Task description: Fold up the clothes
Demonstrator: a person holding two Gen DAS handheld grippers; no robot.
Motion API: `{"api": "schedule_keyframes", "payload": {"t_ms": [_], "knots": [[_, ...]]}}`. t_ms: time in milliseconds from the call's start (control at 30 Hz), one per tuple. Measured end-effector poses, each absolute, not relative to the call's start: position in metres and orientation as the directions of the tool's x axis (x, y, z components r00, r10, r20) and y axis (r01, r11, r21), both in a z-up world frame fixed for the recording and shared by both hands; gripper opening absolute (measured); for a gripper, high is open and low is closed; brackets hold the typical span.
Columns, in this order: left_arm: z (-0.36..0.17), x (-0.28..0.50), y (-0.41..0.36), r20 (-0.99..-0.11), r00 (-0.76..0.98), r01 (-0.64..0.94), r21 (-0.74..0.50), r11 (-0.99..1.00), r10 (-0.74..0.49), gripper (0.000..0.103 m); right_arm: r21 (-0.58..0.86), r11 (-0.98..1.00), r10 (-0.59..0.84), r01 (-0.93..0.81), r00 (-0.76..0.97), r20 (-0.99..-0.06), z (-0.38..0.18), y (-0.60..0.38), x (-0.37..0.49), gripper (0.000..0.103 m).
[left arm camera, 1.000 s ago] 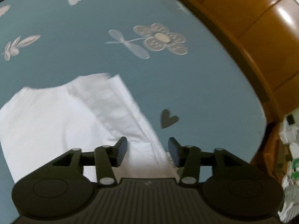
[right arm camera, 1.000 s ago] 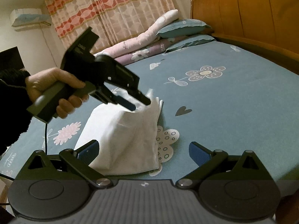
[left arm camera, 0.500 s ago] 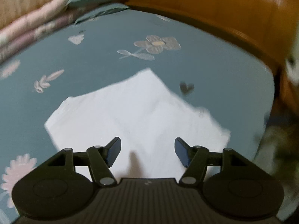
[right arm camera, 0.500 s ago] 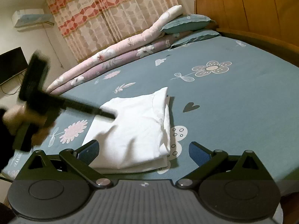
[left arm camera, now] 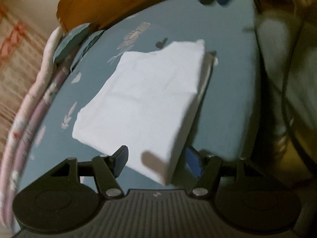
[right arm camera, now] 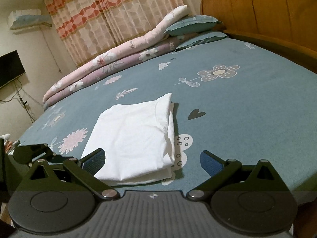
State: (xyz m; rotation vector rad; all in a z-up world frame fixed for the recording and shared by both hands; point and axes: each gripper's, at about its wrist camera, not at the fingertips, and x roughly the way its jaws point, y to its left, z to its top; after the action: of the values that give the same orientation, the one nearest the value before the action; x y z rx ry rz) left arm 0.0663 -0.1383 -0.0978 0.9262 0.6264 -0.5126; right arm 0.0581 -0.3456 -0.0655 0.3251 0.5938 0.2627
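White shirt (right arm camera: 136, 138) folded flat on the blue sheet (right arm camera: 247, 119) near the bed's edge, right gripper (right arm camera: 152, 158) jaws spread and empty just before it, left gripper (left arm camera: 156, 158) jaws spread above it, quilt (right arm camera: 111, 65) rolled behind.

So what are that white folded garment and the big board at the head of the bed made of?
The garment looks like thin matte cotton, judging by its soft creases and limp layered edges. The headboard looks like varnished wood: orange-brown, panelled and slightly glossy. It could also be veneer.
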Motion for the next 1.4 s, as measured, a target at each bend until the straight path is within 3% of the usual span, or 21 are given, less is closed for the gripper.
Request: {"api": "schedule_keyframes", "payload": {"t_ms": [267, 367, 433, 500, 600, 700, 867, 1033, 1233, 1400], "knots": [[-0.098, 0.079, -0.140, -0.658, 0.743, 0.619, 0.601, 0.505, -0.127, 0.060, 0.365, 0.919, 0.329, -0.146, 0.795, -0.510, -0.064, -0.343, 0.059, 0.103], [-0.103, 0.080, -0.135, -0.656, 0.745, 0.621, 0.617, 0.484, -0.120, 0.035, 0.364, 0.920, 0.328, -0.145, 0.794, -0.512, -0.063, -0.342, 0.060, 0.103], [-0.102, 0.078, -0.130, -0.644, 0.755, 0.618, 0.633, 0.467, -0.127, 0.013, 0.366, 0.919, 0.331, -0.148, 0.793, -0.511, -0.062, -0.341, 0.060, 0.103], [-0.097, 0.079, -0.125, -0.643, 0.754, 0.619, 0.626, 0.475, -0.136, 0.011, 0.365, 0.919, 0.333, -0.152, 0.793, -0.509, -0.061, -0.340, 0.059, 0.103], [-0.093, 0.083, -0.114, -0.669, 0.732, 0.632, 0.594, 0.497, -0.132, 0.011, 0.370, 0.916, 0.338, -0.153, 0.793, -0.507, -0.060, -0.340, 0.058, 0.103], [-0.090, 0.080, -0.105, -0.721, 0.670, 0.686, 0.509, 0.520, -0.178, 0.017, 0.369, 0.917, 0.338, -0.153, 0.789, -0.513, -0.061, -0.340, 0.059, 0.103], [-0.065, 0.083, -0.089, -0.749, 0.584, 0.738, 0.329, 0.589, -0.313, 0.027, 0.383, 0.910, 0.354, -0.159, 0.778, -0.519, -0.063, -0.340, 0.066, 0.103], [-0.051, 0.100, -0.083, -0.687, 0.640, 0.682, 0.301, 0.666, -0.345, 0.041, 0.534, 0.831, 0.459, -0.153, 0.730, -0.506, -0.078, -0.345, 0.078, 0.099], [-0.072, 0.150, -0.085, -0.676, 0.672, 0.576, 0.221, 0.787, -0.302, 0.042, 0.717, 0.688, 0.592, -0.113, 0.660, -0.463, -0.102, -0.351, 0.094, 0.085], [-0.087, 0.153, -0.086, -0.701, 0.649, 0.576, 0.202, 0.792, -0.294, 0.043, 0.817, 0.576, 0.638, 0.002, 0.624, -0.452, -0.136, -0.357, 0.105, 0.080]]}}
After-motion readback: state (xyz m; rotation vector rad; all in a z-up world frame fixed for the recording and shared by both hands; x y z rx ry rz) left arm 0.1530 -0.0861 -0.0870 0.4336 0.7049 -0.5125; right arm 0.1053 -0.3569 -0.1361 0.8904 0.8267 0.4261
